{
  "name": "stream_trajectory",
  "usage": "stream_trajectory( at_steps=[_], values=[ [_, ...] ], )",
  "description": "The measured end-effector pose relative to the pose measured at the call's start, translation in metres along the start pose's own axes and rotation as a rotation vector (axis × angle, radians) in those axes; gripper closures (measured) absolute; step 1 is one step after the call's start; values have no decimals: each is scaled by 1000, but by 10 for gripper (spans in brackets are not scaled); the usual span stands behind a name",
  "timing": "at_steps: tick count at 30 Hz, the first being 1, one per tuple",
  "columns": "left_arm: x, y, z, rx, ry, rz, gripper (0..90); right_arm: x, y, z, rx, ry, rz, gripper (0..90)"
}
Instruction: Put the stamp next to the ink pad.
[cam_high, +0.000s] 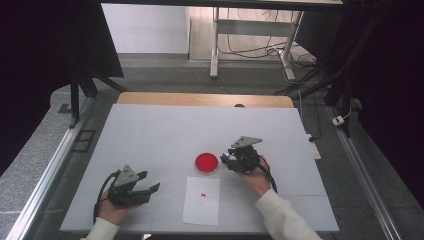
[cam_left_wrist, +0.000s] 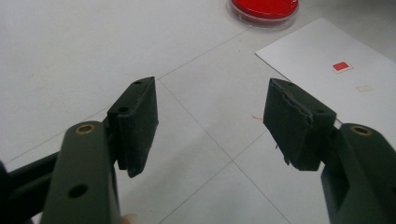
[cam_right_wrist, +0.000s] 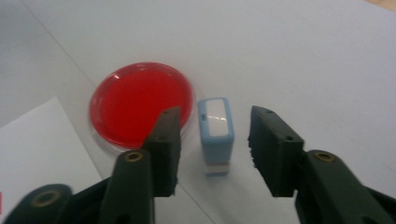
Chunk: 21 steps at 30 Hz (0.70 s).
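Worktop (cam_high: 150, 135): white, matt, thin seam lines across it.
Wood strip (cam_high: 200, 99): light brown, runs along worktop's far edge.
Dark knob (cam_high: 239, 105): small, on far edge, right of centre; too small to ID.
Rails: alu profile, one off left edge (cam_high: 47, 175), one off right edge (cam_high: 362, 170).
White block (cam_high: 314, 149): at right edge, cable attached.
Floor (cam_high: 165, 75): grey.
Bench frame (cam_high: 250, 27): white legs, beyond far edge.
Cables (cam_high: 250, 50): black, loose on floor under the frame.
Drapes (cam_high: 40, 60): black, on both sides.
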<state>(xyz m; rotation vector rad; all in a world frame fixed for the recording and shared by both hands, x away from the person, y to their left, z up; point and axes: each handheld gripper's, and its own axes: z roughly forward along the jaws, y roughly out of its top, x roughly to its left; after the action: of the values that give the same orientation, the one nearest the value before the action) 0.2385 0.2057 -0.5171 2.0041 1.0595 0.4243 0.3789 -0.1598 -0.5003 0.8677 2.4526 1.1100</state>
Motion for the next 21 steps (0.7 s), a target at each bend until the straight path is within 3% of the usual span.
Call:
stream_trajectory(
  at_steps=[9,21],
  values=[
    [1,0,1,0,-5,3,350,0,-3,-18,-69,28,-15,430],
    [4,-1,0,-1,-8,-3,350,-2,-29,-54,-153,31,-36,411]
  ],
)
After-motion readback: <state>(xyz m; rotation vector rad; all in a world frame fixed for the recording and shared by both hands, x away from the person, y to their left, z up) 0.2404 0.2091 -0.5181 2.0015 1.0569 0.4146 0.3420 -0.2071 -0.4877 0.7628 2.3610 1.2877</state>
